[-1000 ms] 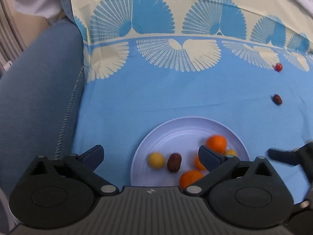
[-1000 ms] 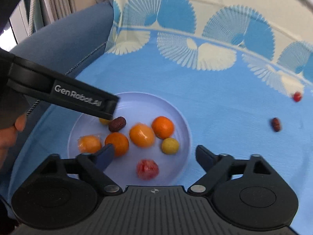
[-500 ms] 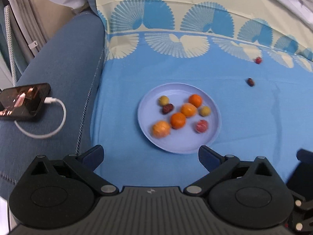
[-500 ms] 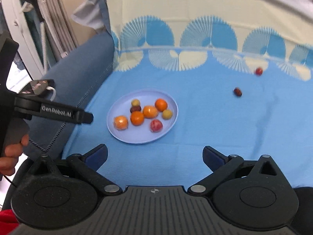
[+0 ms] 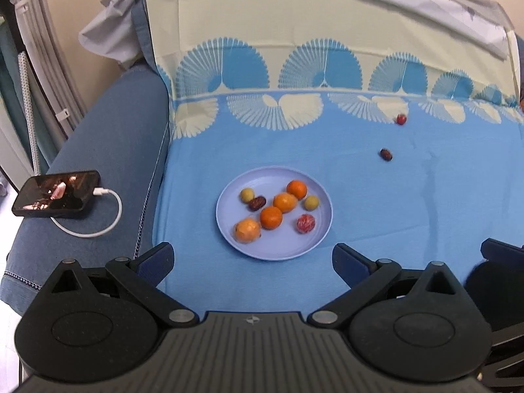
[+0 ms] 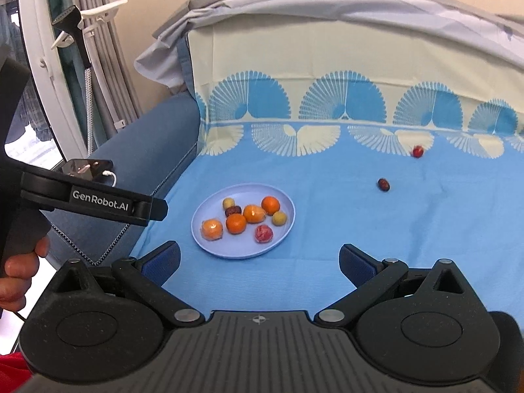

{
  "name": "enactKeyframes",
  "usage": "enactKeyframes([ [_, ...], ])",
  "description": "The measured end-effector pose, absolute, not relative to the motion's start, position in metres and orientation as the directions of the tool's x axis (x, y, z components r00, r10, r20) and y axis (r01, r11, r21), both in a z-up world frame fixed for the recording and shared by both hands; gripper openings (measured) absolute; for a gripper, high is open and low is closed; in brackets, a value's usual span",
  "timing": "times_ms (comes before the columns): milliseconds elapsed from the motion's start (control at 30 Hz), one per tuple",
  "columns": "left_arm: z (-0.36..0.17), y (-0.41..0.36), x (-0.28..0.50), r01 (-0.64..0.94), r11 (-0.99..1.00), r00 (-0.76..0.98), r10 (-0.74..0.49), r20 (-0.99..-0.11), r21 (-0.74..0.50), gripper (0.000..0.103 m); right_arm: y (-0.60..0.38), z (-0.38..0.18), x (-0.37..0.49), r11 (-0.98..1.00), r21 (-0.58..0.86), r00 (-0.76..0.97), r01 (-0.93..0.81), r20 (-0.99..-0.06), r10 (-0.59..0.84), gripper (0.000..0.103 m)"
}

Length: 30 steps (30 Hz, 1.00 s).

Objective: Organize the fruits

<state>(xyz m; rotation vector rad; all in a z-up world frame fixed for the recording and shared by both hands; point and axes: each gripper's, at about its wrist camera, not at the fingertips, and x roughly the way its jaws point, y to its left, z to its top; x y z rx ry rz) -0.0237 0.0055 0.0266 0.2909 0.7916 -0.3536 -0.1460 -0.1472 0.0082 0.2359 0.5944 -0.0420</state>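
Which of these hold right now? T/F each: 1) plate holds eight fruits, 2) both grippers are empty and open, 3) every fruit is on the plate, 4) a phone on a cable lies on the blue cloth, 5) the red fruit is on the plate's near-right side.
1) True: the plate holds eight pieces.
2) True: the left gripper and the right gripper stand wide open with nothing between the jaws.
3) False: a dark date and a red berry lie on the blue cloth, away from the plate.
4) False: the phone lies on the sofa arm, off the cloth.
5) True: the red fruit sits there.
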Motion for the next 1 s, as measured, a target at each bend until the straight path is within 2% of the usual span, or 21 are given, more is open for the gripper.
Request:
enactKeyframes([
  [433,0.0303,0.0128,-0.0326,0.413,0.903,0.658,-0.204,-0.725,0.122,0.103,-0.137,0.0124,-0.1533,0.979,0.181,0.837,0.088,-0.547,0.026,0.102],
  [1000,0.023,0.0113,-0.0311,0.418,0.898,0.65,-0.19,-0.736,0.138,0.103,-0.1413,0.0042,-0.1479,0.968,0.224,0.827,0.115,-0.561,0.032,0.102],
])
